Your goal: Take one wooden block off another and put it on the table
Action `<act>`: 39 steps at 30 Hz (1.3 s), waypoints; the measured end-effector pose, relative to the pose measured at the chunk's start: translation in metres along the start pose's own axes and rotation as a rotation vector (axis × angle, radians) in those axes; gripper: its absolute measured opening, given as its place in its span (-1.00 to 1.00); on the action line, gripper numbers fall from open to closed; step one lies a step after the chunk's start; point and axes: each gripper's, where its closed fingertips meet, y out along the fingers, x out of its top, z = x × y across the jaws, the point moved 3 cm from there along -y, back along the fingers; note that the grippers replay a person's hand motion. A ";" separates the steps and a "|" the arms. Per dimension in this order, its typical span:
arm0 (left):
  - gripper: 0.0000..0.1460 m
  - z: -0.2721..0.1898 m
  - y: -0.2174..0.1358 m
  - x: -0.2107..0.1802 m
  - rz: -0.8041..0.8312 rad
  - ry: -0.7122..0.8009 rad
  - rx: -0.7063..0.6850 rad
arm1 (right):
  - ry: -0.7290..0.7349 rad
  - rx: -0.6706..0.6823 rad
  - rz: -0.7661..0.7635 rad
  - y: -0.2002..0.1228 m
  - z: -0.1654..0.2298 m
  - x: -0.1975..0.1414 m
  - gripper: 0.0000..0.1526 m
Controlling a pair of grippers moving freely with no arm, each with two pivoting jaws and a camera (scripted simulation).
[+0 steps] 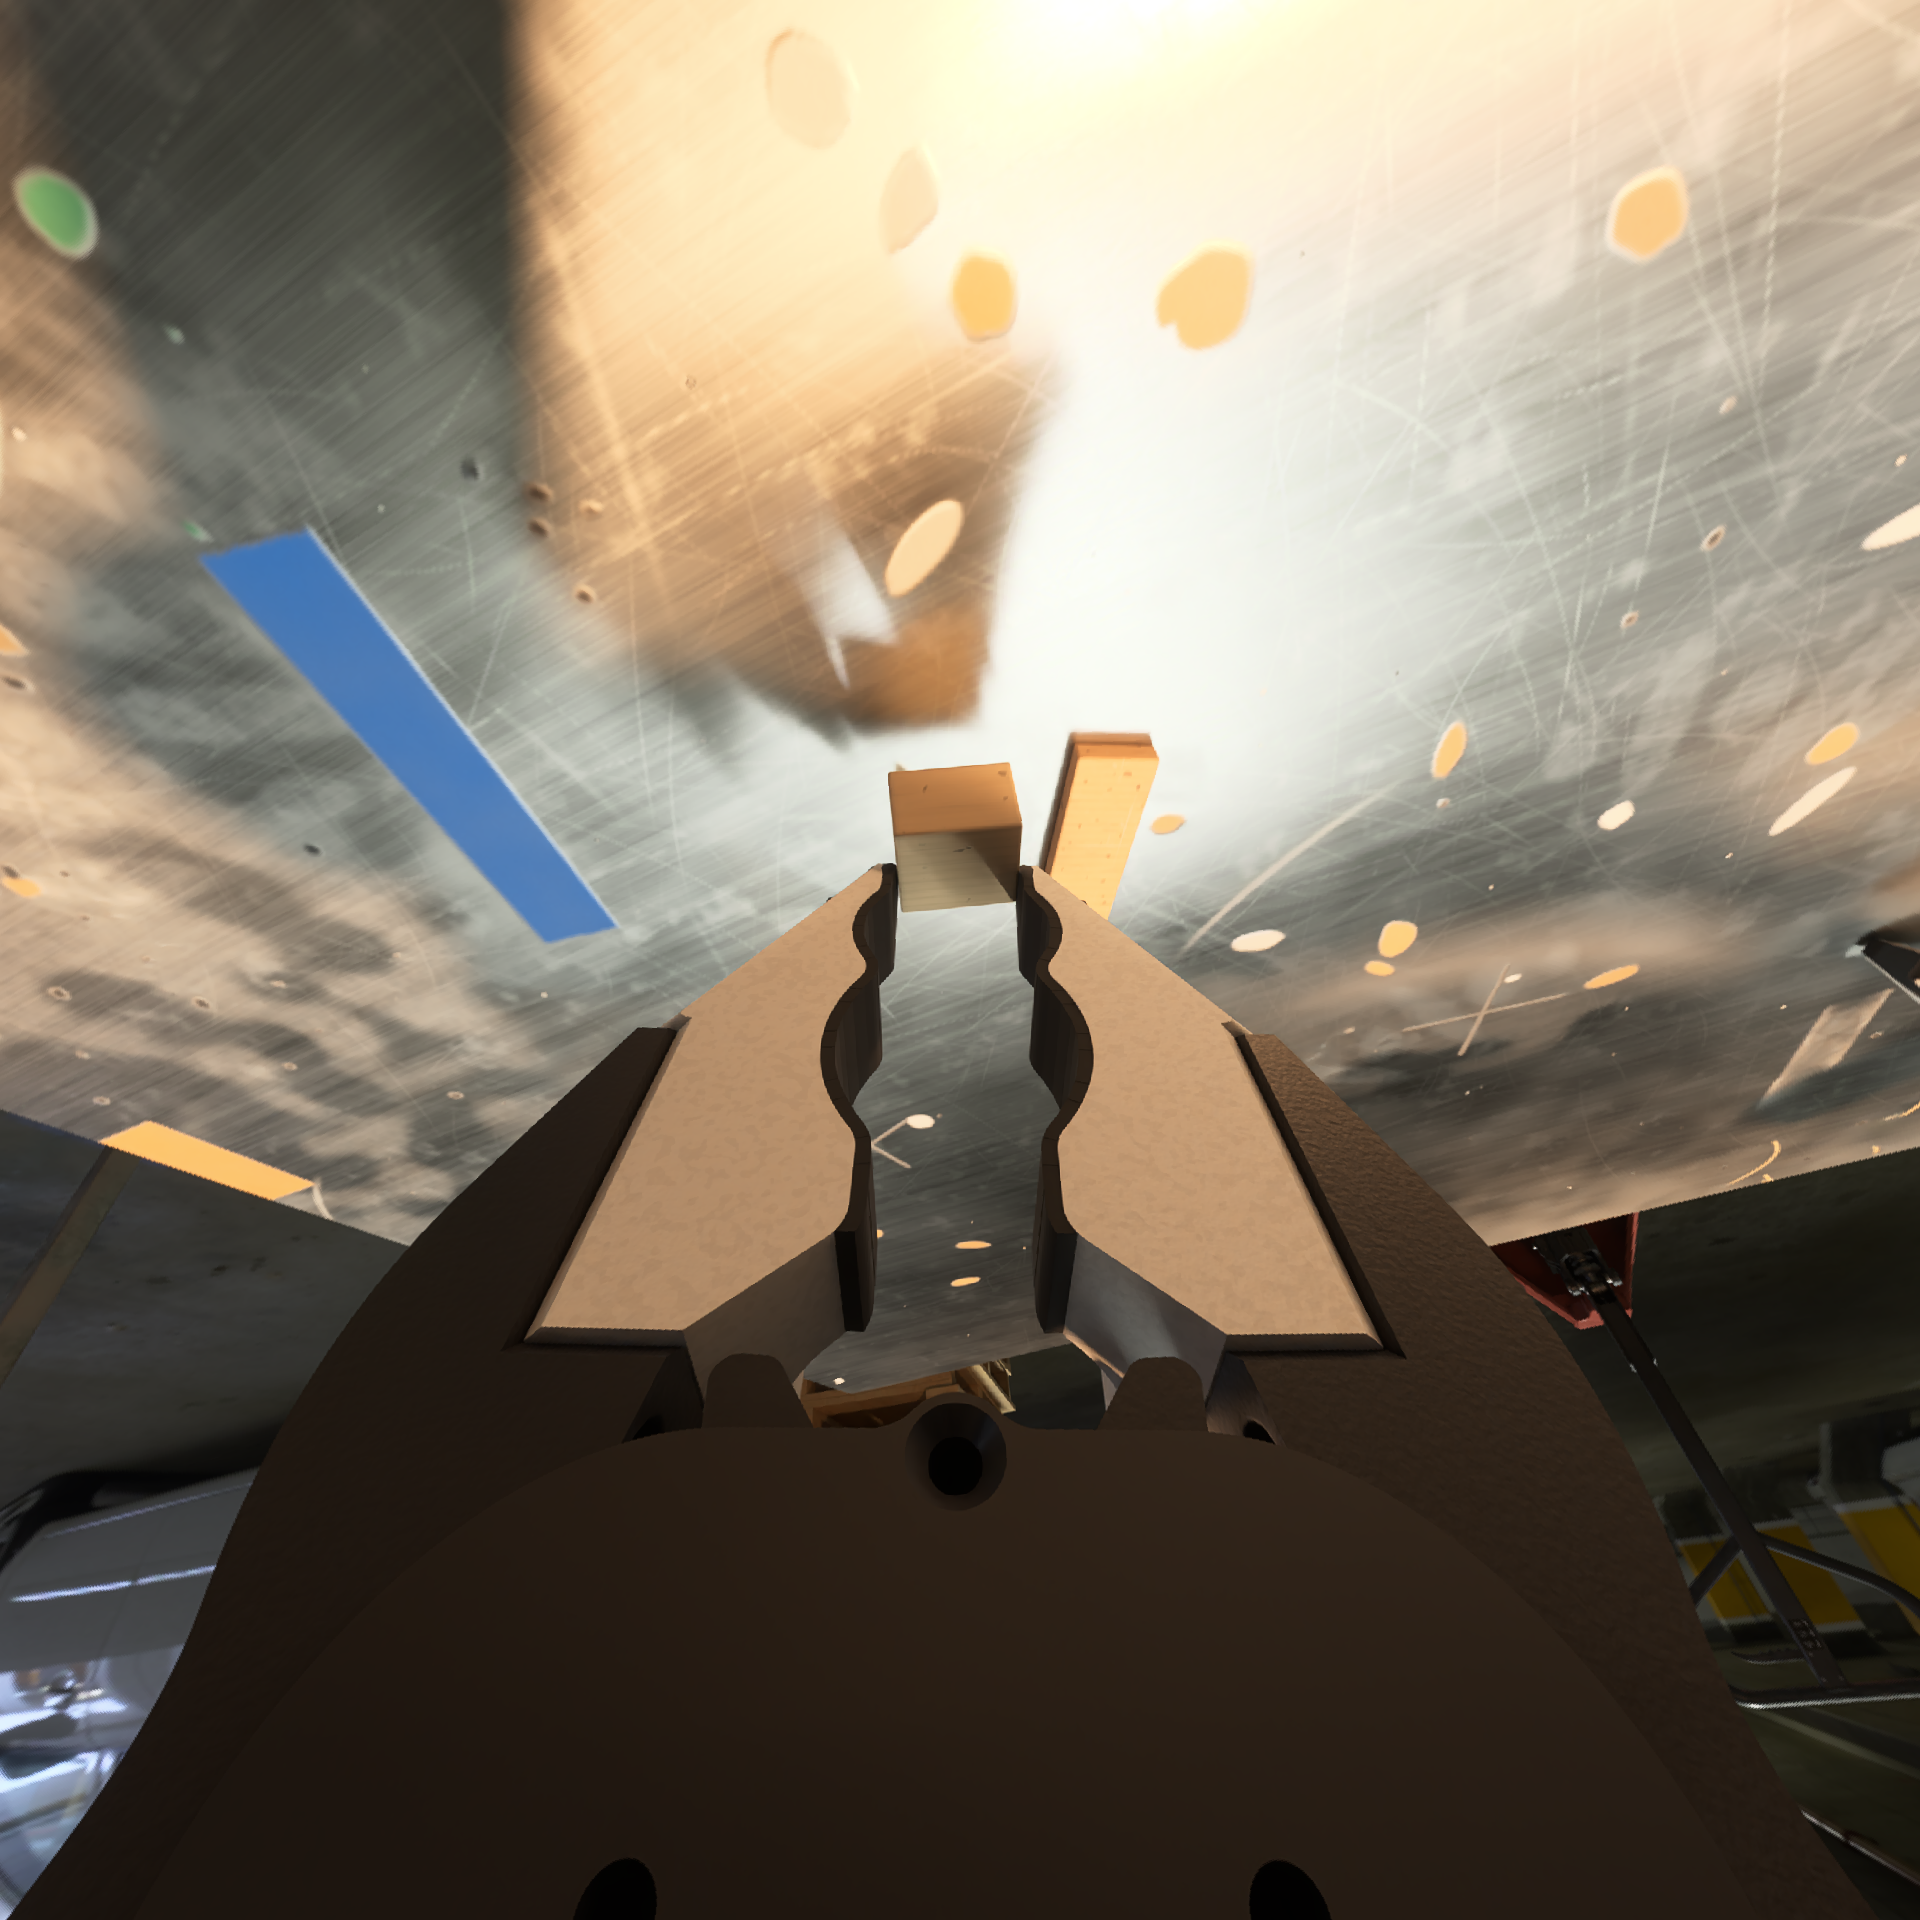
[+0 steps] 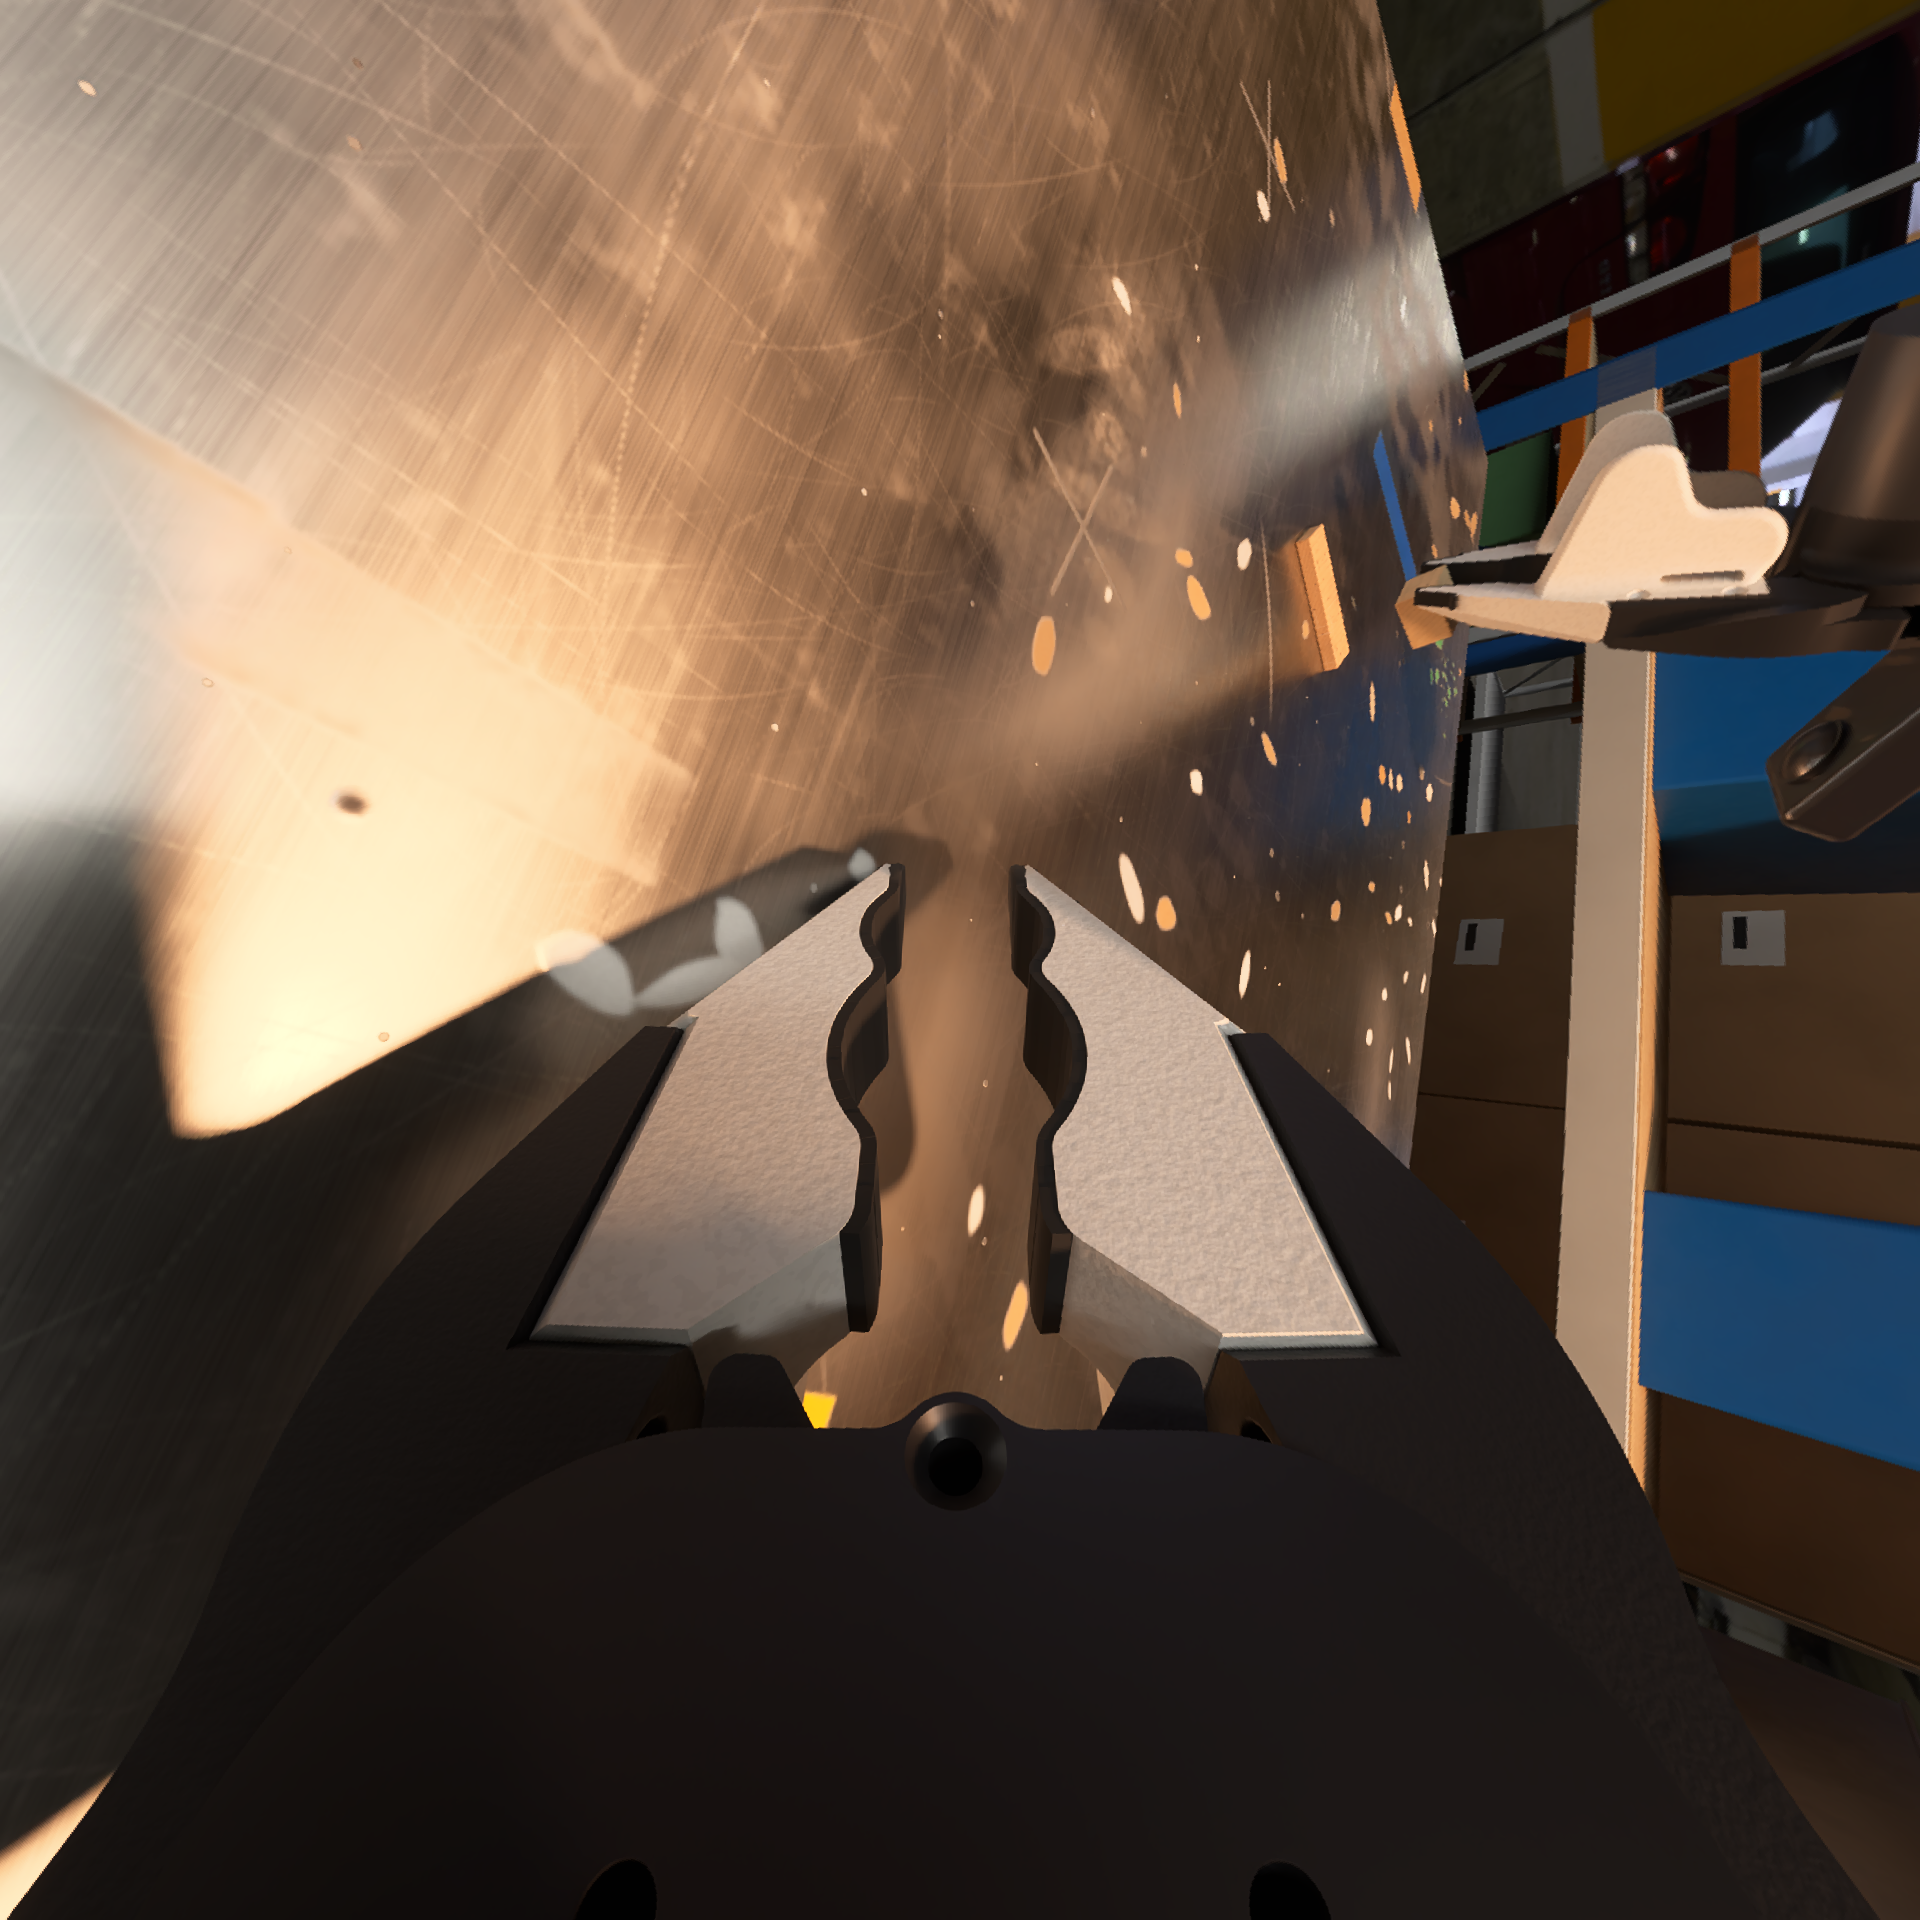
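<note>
Firstly, blue strip (image 1: 400, 727): a flat blue band is seen lying on the table at the left of the left wrist view, well apart from the blocks.
Table (image 1: 1558, 520): a scratched grey metal surface dotted with pale orange spots is shown, brightly lit toward the far side.
Left gripper (image 1: 956, 878): its two tan fingers are closed onto a small block, one tip pressed against each side.
Small wooden block (image 1: 956, 831): a cube with an orange-brown top and a pale near face is held between the fingertips; whether it touches the table cannot be told.
Long wooden block (image 1: 1103, 821): a pale plank is seen just to the right of the cube, behind the right fingertip; contact between the two cannot be judged.
Right gripper (image 2: 956, 883): its pale fingers are held slightly apart with nothing between them, above bare table.
Right wrist view, far right: the left gripper is seen side-on at the table's edge, with the long block near its tips.
</note>
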 end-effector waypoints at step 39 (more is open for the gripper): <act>-0.69 -0.304 0.023 0.075 -0.256 1.225 0.332 | -0.036 0.003 0.016 -0.001 0.001 -0.002 -0.79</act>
